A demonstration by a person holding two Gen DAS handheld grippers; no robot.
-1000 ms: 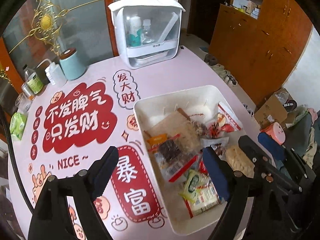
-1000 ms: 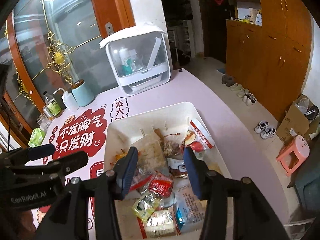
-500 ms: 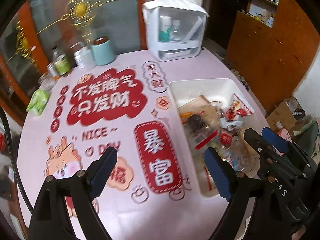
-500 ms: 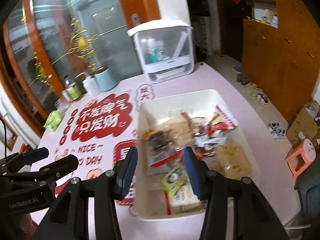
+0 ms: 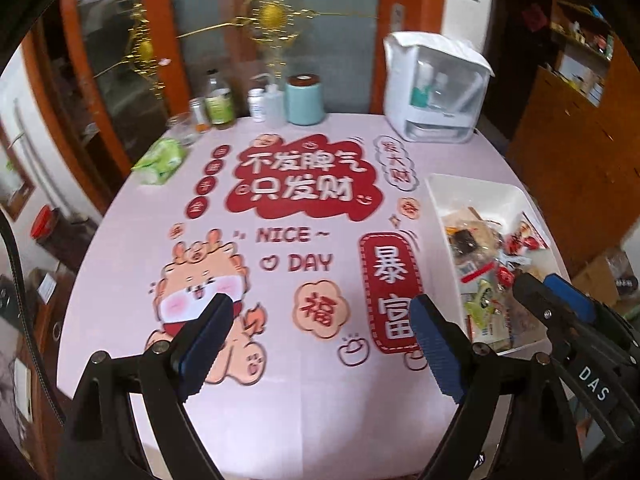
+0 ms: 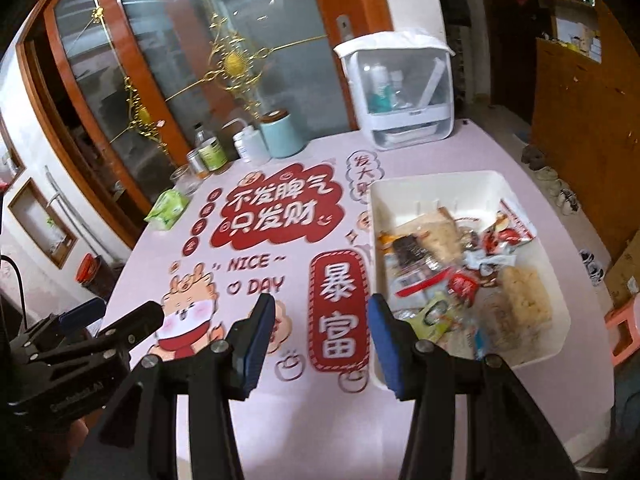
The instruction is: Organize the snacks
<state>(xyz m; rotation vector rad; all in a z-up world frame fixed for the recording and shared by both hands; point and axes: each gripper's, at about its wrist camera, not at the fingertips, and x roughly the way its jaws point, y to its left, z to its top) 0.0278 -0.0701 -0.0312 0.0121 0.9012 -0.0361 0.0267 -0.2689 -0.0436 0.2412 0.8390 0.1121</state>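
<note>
Snack packets (image 6: 452,276) lie heaped in the white bin (image 6: 532,216) at right; left gripper (image 5: 320,344) and right gripper (image 6: 320,336) hover near, spread, empty; whether sorting is finished or pending is undetermined

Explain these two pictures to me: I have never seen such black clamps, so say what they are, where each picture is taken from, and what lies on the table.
A person holds a two-finger gripper in each hand; a fisheye camera on each looks forward along its fingers. One picture comes from the left gripper, the other from the right gripper. Both are open and hold nothing. Below them is a round table under a pink cloth with red Chinese lettering. On its right side stands a white bin of snack packets. At the far edge stand a teal canister, bottles, a green tissue pack and a white storage box.
</note>
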